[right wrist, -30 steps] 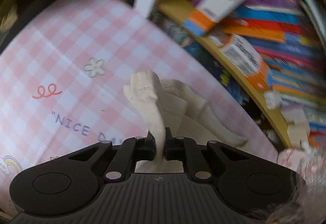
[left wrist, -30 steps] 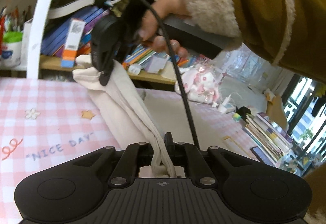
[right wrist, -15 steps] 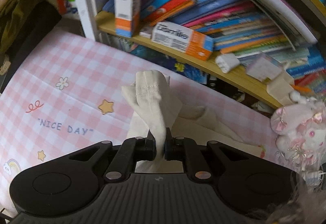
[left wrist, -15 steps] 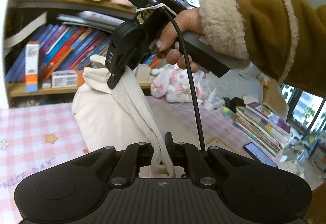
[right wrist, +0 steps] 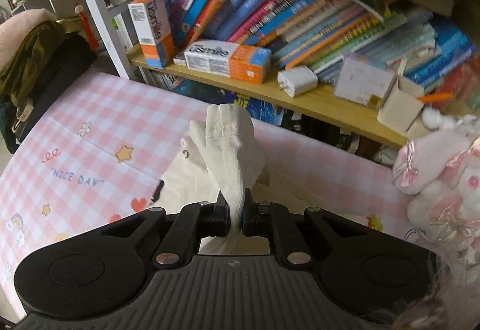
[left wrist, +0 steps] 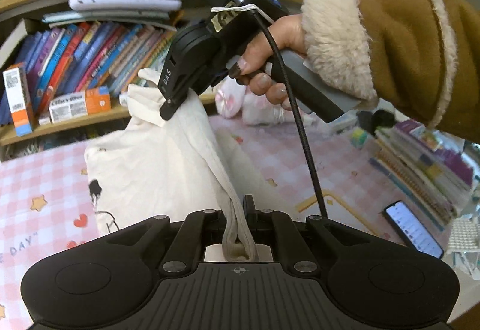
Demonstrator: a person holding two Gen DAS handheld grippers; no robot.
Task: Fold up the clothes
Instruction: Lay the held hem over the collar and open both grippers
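Both the left gripper [left wrist: 238,216] and right gripper [right wrist: 237,210] have jaws clenched on the soft, light cream cotton garment [left wrist: 156,168], limp above the pink-checked tabletop [right wrist: 99,120]; its hems give the firmest hold

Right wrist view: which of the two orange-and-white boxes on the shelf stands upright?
The left box, at the shelf's end; the other box lies flat beside it.

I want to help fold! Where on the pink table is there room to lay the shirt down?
The bare pink checked cloth around the "NICE DAY" print, left of the cream garment, is free. It is crowded by the plush toy on the right and by the book stack and phone.
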